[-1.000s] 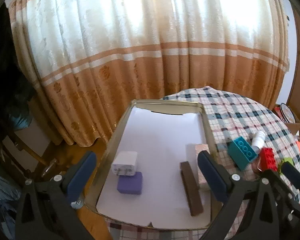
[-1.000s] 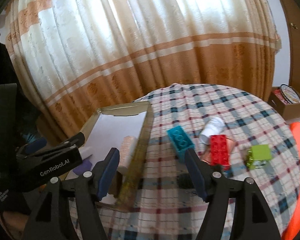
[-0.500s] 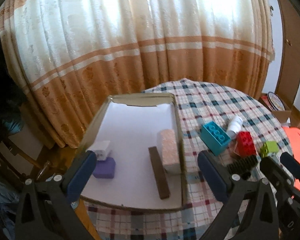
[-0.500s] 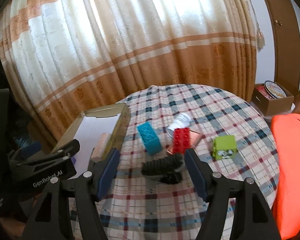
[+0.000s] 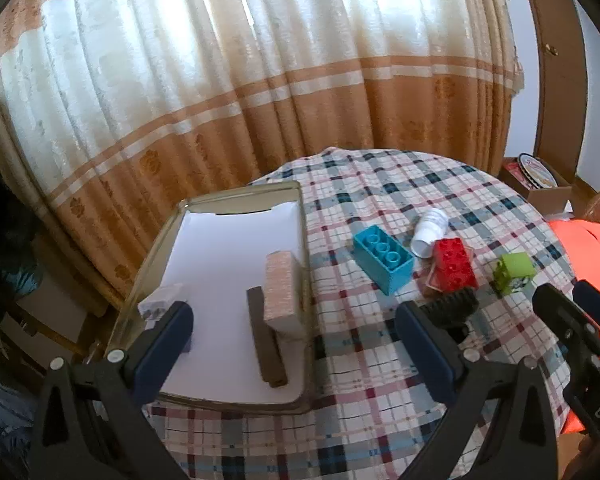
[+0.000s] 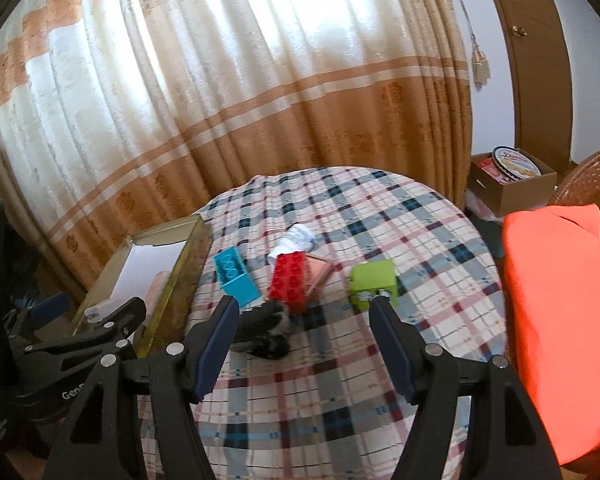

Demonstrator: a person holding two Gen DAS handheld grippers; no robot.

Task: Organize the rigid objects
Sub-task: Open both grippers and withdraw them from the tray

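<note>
A shallow tray (image 5: 304, 240) lined with white paper sits on the left of the checked table. In it lie a pink block (image 5: 282, 290), a dark brown bar (image 5: 266, 344) and a white block (image 5: 160, 304). On the cloth to its right lie a blue brick (image 5: 384, 258), a white bottle (image 5: 428, 232), a red brick (image 5: 454, 264), a green cube (image 5: 514, 272) and a black toothed piece (image 5: 452, 310). My left gripper (image 5: 294, 350) is open and empty above the tray's near edge. My right gripper (image 6: 304, 342) is open and empty above the black piece (image 6: 266, 330).
A pink flat card (image 6: 318, 274) lies under the red brick (image 6: 290, 282). An orange cloth (image 6: 560, 312) lies at the right. A cardboard box with a tin (image 6: 512, 168) stands on the floor behind. Curtains hang behind the table.
Both grippers have pulled back and up from the table and swung right. More of the loose pieces shows in both views. Both stay open and empty.
</note>
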